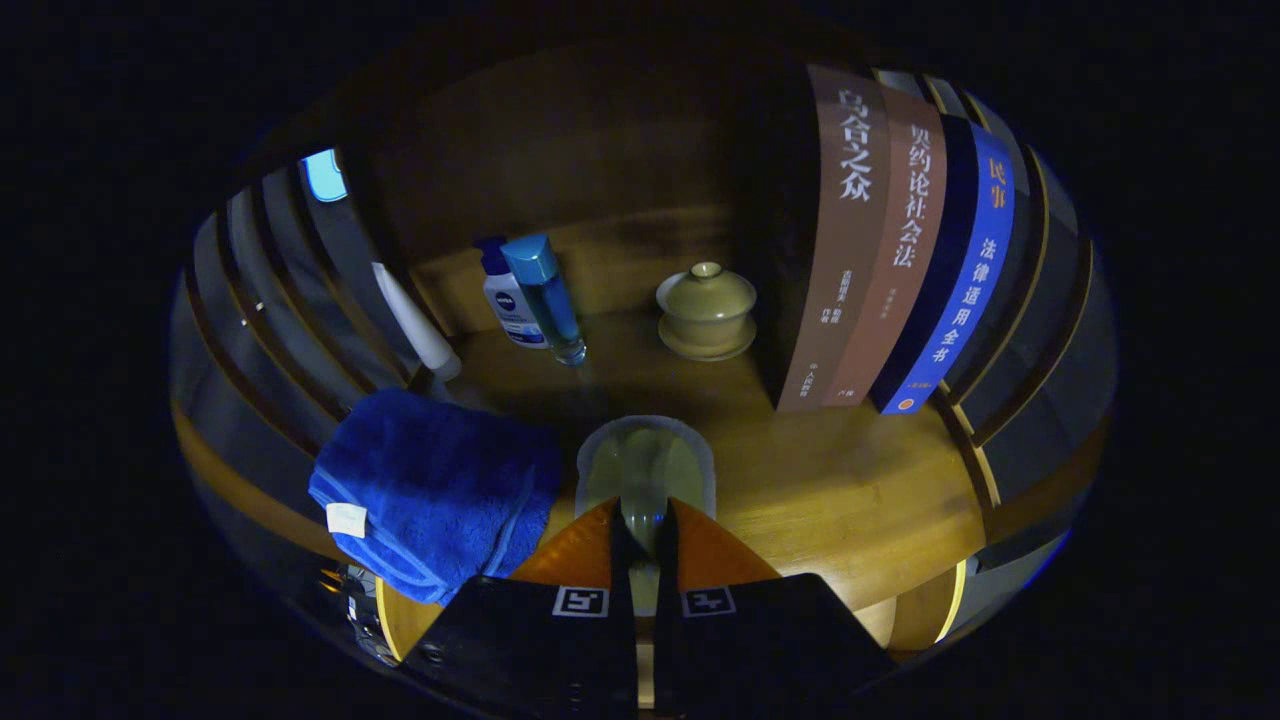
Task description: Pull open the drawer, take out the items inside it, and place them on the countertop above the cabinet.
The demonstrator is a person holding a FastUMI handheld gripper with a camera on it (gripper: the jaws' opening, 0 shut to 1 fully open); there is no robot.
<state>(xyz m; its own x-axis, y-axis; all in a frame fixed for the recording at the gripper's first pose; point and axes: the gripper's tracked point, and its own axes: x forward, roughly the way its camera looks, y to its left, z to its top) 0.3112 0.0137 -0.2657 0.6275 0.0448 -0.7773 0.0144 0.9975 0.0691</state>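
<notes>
on the tabletop (850, 500), from the left: a folded blue towel (430, 490), a white tube (415, 320) leaning at the slats, two bottles (530, 295), then a lidded tea bowl (706, 312) and a row of books (880, 250). the gripper (641, 520), which i'll call the jaws, is nearly closed, pinching the near rim of a clear glass cup (645, 465). the cup sits straight ahead, just right of the towel, apparently resting on the wood. i judge release and a straight pull-back come next.

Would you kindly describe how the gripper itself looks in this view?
The gripper has two orange, wedge-shaped fingers tapering forward from a black body. Each side of the body carries a square black-and-white marker near the finger base. No cables or sleeve can be seen.
</notes>
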